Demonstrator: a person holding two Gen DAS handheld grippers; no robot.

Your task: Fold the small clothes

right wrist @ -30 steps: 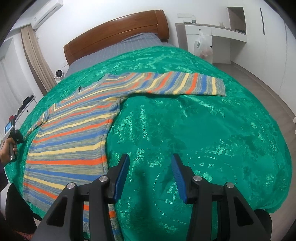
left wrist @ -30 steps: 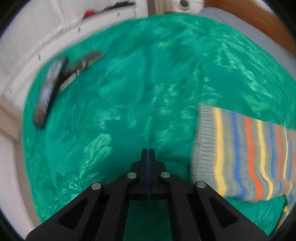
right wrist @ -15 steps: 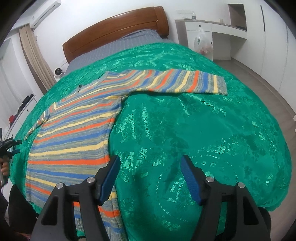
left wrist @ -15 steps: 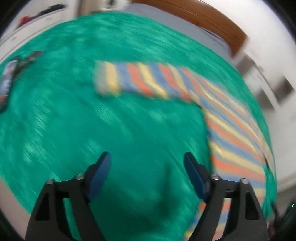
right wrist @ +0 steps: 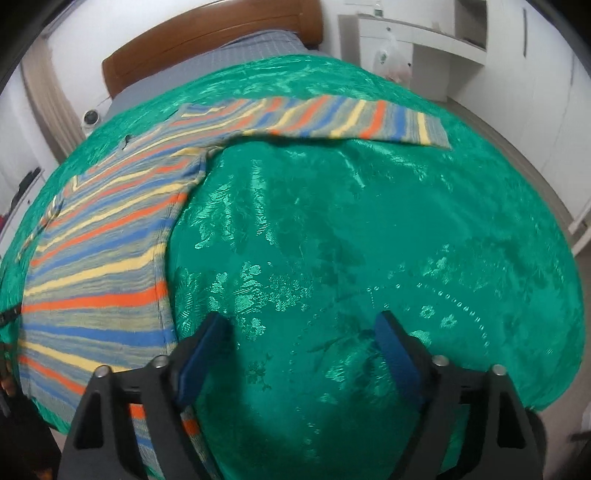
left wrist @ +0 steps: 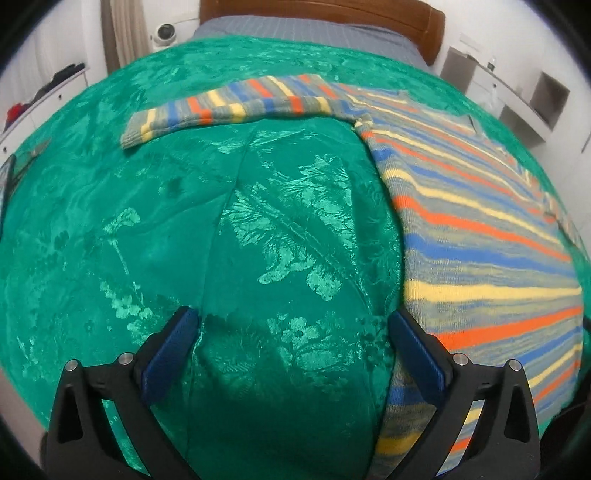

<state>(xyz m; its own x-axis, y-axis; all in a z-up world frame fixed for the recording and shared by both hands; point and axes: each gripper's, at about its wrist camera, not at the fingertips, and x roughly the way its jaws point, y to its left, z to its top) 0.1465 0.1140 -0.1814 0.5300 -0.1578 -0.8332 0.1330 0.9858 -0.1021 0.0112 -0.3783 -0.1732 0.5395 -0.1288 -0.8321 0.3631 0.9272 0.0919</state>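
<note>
Claws left (left wrist: 291,343) and right (right wrist: 303,347) are opening over bare bedspread (left wrist: 258,206); striped sweater (left wrist: 480,236) shows no readable writing.

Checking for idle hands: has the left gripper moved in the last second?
Yes. The left gripper swung from the sleeve cuff toward the sweater's body; jaws opening, empty.

Wooden headboard (right wrist: 207,40), green bedspread (right wrist: 369,240), white walls, white shelving (right wrist: 424,37), beige curtain (left wrist: 125,33)
</note>
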